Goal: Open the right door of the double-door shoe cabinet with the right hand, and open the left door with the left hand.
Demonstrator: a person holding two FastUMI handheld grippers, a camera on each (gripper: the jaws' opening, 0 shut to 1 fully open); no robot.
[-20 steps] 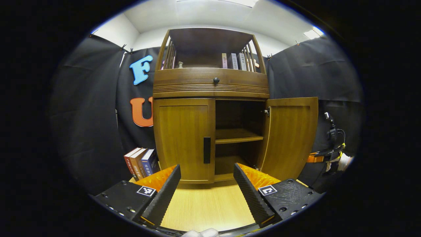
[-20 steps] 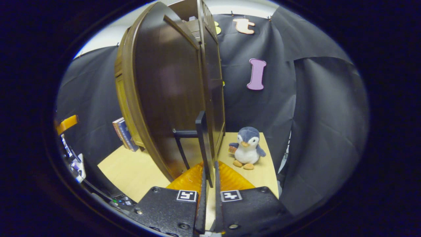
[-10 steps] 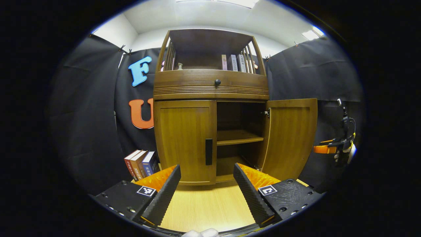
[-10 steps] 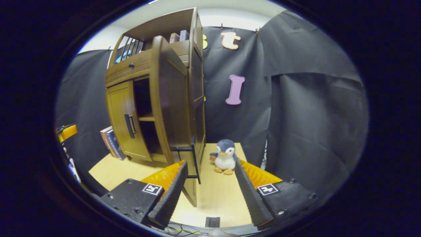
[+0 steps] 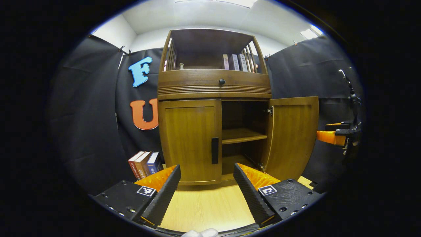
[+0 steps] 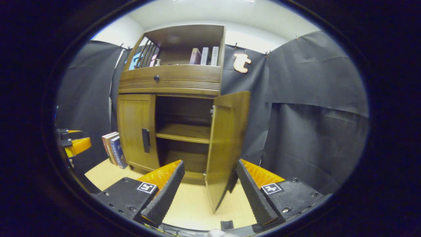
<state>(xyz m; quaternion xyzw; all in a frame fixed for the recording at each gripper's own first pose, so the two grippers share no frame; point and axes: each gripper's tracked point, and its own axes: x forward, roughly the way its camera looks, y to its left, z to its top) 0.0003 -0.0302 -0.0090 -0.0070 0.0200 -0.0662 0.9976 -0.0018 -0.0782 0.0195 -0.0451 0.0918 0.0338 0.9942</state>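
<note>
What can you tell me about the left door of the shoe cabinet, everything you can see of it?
The left door is a tall panel of warm brown wood with a plain frame around a flat centre. It stands upright and shut, flush with the cabinet front, beside the open compartment. A black vertical bar handle sits by its inner edge, about mid-height. Nothing touches it; the left gripper is open in front of it, apart.

honey-brown wooden cabinet (image 5: 197, 138), black door handle (image 5: 214, 150), pale wood-grain floor (image 5: 207, 207), orange ribbed tool pads (image 5: 158, 177)

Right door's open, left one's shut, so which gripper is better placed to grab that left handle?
Left: the left gripper is open and faces the left door's handle; the right gripper faces the open right door.
</note>
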